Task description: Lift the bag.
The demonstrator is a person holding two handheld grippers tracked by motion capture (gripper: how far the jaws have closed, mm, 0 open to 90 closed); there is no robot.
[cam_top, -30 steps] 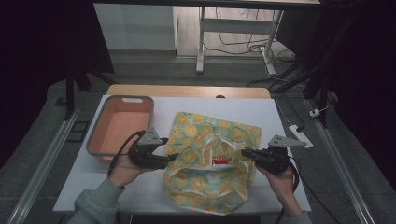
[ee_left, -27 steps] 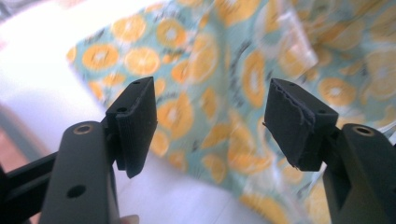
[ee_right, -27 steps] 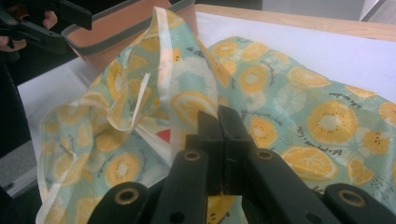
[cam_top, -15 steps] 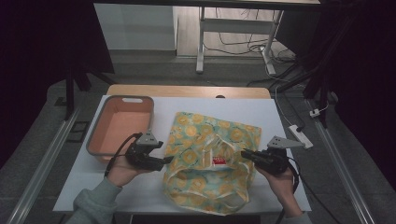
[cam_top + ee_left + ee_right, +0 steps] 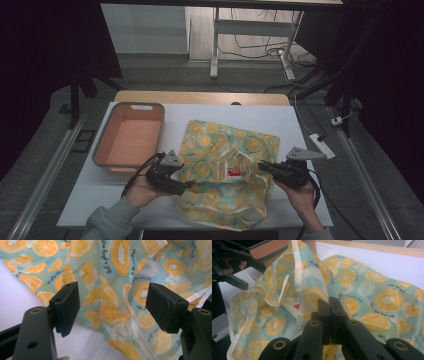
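A teal cloth bag [image 5: 220, 160] printed with orange and kiwi slices lies crumpled on the white table [image 5: 300, 120]. My left gripper [image 5: 188, 184] is at the bag's left edge, low over the table. Its jaws have just been opening and now stand open [image 5: 113, 302]. The fabric [image 5: 117, 277] lies beyond and below the pads, and neither pad presses it. My right gripper [image 5: 262, 166] is at the bag's right side, shut [image 5: 328, 302] on a fold of the fabric [image 5: 312, 272] that stands up from the table. The left gripper [image 5: 252, 275] shows farther off.
A salmon tray with a grey rim [image 5: 100, 150] stands left of the bag. A white power strip [image 5: 320, 145] lies off the table's right edge. Bare wood [image 5: 200, 97] runs along the table's far edge.
My left gripper has dropped lower and nearer the table's front at the bag's left edge, and its jaws have widened. The bag's left side lies flatter. The right gripper has not moved.
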